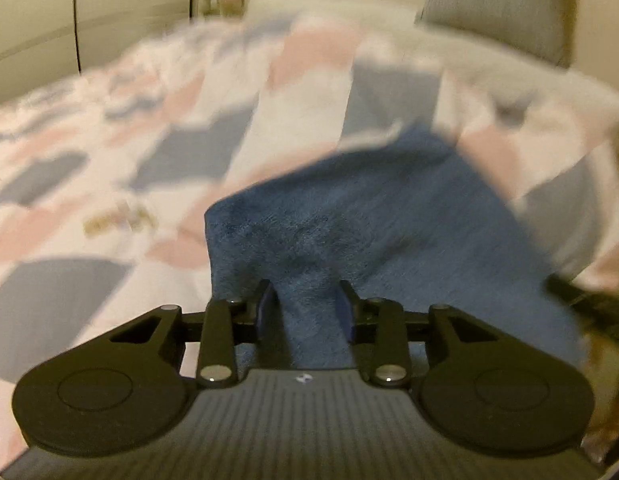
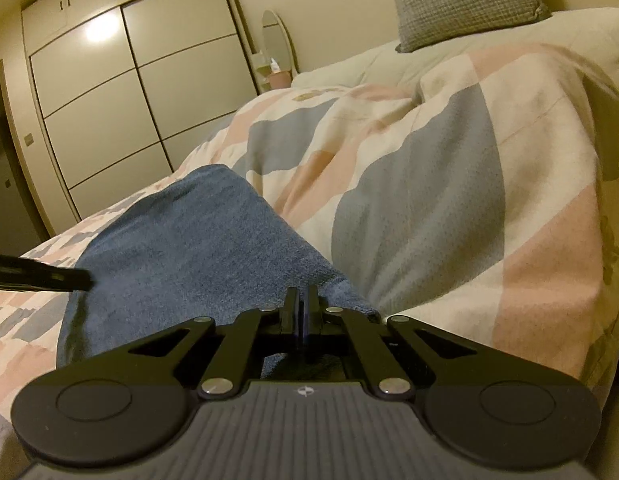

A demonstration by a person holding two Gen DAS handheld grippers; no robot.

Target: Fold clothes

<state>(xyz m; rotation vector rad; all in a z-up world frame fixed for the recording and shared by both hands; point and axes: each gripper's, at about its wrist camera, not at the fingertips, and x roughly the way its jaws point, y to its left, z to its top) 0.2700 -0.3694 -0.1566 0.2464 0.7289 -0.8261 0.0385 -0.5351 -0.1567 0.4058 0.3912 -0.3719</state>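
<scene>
- Left wrist view, much blurred, shows the left gripper (image 1: 305, 308) with its jaws spread; a ridge of the blue garment (image 1: 349, 216) runs up between the two pads, which do not press it.
- Right wrist view is sharp: the right gripper (image 2: 303, 312) has its jaws pressed together, pinching an edge of the blue garment at the tips.
- The garment, a denim-like piece, lies on the bed over the patchwork quilt (image 2: 429, 184), near the bed's near edge, well short of the grey pillow (image 2: 461, 0) at the head.
- A dark bar (image 2: 41, 274) enters at the left border of the right view, probably part of the other gripper; too little shows to be sure.
- Judgement: a fold is in hand, with one side held and the other not yet gripped.
- Next move calls for the left tongs to close on the cloth ridge, so both edges can be lifted and carried over together; a one-sided pull would likely skew the fold.
</scene>
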